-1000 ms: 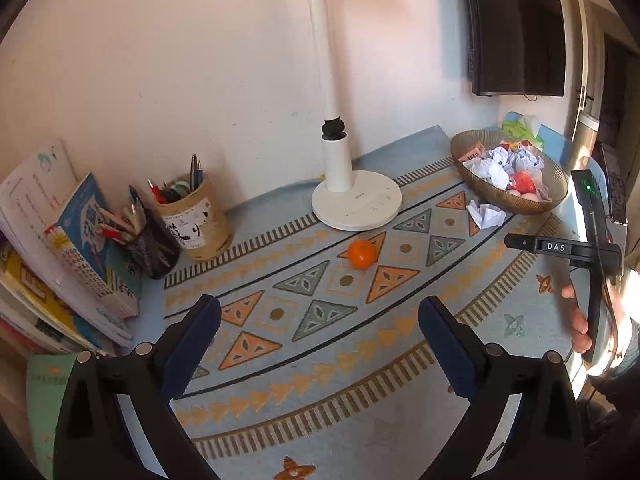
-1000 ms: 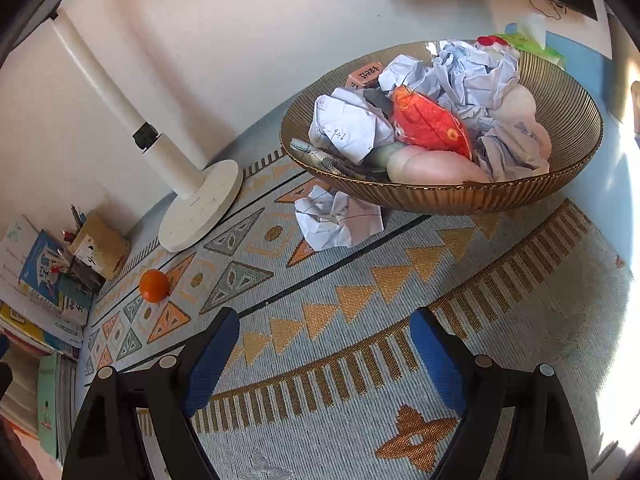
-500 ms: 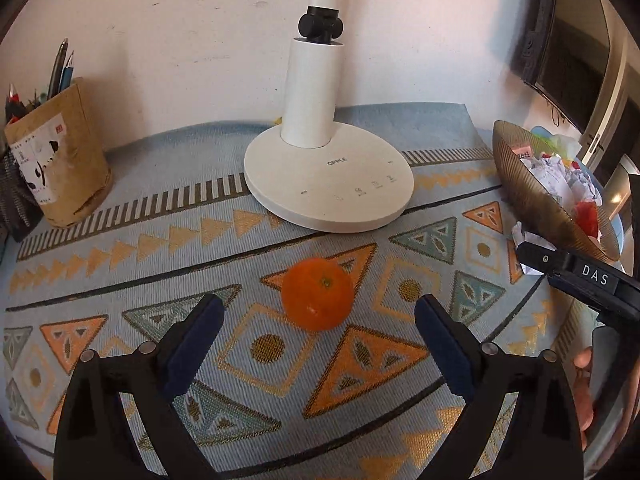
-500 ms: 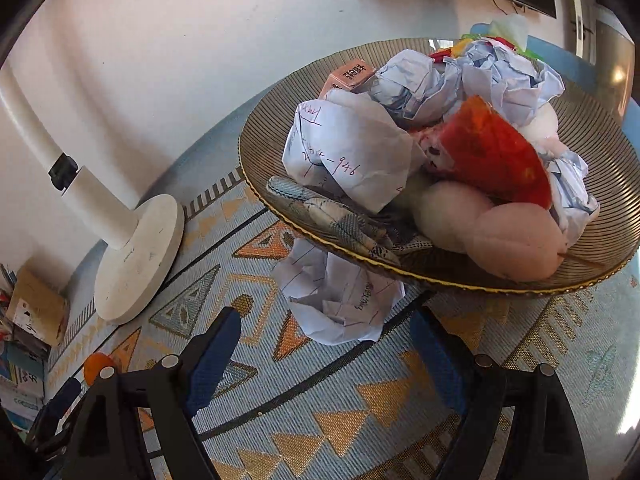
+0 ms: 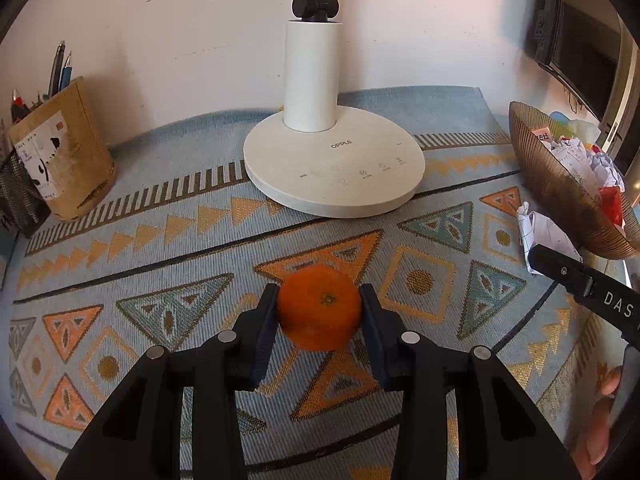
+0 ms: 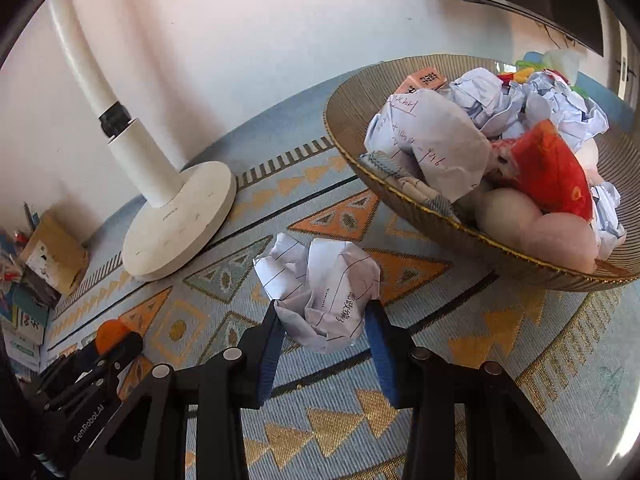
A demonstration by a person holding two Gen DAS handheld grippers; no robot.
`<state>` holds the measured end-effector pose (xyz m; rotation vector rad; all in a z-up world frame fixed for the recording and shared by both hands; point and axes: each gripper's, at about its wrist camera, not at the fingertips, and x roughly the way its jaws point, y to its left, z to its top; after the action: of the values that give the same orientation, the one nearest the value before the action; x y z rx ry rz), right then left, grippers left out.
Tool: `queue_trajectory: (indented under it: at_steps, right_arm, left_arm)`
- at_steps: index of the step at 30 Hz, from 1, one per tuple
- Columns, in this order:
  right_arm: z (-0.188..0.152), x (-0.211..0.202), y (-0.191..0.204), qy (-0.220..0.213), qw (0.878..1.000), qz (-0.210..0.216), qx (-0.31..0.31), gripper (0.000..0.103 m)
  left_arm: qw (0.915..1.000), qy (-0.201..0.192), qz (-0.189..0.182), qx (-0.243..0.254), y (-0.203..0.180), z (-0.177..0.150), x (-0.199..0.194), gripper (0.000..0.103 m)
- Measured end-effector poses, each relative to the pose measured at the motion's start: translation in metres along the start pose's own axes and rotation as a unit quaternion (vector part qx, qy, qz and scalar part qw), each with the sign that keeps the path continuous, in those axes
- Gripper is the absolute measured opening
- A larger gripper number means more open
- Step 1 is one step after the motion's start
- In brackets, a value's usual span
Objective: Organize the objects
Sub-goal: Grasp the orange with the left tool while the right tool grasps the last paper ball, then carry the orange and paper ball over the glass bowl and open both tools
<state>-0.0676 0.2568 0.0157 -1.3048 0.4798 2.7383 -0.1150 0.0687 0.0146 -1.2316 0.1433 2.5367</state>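
My left gripper is shut on an orange that rests on the patterned cloth. The orange also shows in the right wrist view, at the far left behind the left gripper's body. My right gripper is shut on a crumpled ball of lined paper lying on the cloth just in front of the brown ribbed bowl. The bowl holds several crumpled papers, a red item and pale round items. In the left wrist view the bowl and the paper ball are at the right edge.
A white lamp base with its post stands at the back middle, also in the right wrist view. A brown pen holder and a black mesh cup stand at the left. A dark screen hangs on the right wall.
Both grippers moved forward and closed. The left one went from open and short of the orange to shut on it. The right one closed on the paper ball by the bowl.
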Motion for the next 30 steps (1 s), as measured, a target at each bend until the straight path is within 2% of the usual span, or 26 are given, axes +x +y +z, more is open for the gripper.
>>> queue_trajectory:
  at_steps: [3,6,8,10,17,20,22,23,26,29,30]
  right_arm:
    - [-0.023,-0.024,0.004,0.016,0.995,0.064,-0.074,0.04]
    - [-0.049,-0.052,-0.003,0.02,0.981,0.114,-0.155,0.04]
    - [-0.063,-0.062,-0.011,0.036,0.97,0.136,-0.198,0.04]
    - [-0.076,-0.067,-0.021,0.053,0.965,0.139,-0.217,0.04]
    - [-0.1,-0.072,-0.034,0.061,0.962,0.128,-0.235,0.04]
    - [-0.104,-0.072,-0.033,0.062,0.961,0.122,-0.24,0.044]
    - [-0.103,-0.073,-0.033,0.07,0.962,0.138,-0.227,0.063]
    - [-0.103,-0.074,-0.033,0.072,0.962,0.146,-0.218,0.067]
    - [-0.101,-0.075,-0.034,0.075,0.966,0.164,-0.185,0.067]
    - [-0.097,-0.07,-0.038,0.075,0.973,0.16,-0.147,0.067]
    - [-0.096,-0.07,-0.04,0.071,0.974,0.164,-0.137,0.063]
  left_arm:
    - [0.9998,0.008,-0.01,-0.016,-0.004,-0.017,-0.02,0.036]
    - [0.9983,0.012,-0.038,-0.042,-0.008,-0.043,-0.045,0.036]
    - [0.9971,0.015,-0.049,-0.055,-0.011,-0.062,-0.059,0.036]
    - [0.9955,0.017,-0.063,-0.068,-0.014,-0.078,-0.068,0.036]
    - [0.9951,-0.006,-0.055,-0.081,-0.028,-0.111,-0.088,0.036]
    - [0.9963,-0.018,-0.034,-0.077,-0.031,-0.114,-0.09,0.036]
    - [0.9962,-0.025,-0.033,-0.077,-0.032,-0.114,-0.091,0.036]
    - [0.9961,-0.02,-0.034,-0.079,-0.031,-0.114,-0.089,0.036]
    - [0.9963,-0.018,-0.029,-0.079,-0.032,-0.117,-0.09,0.036]
    - [0.9972,-0.019,-0.021,-0.069,-0.036,-0.117,-0.091,0.036]
    - [0.9974,-0.018,-0.019,-0.067,-0.037,-0.118,-0.091,0.036]
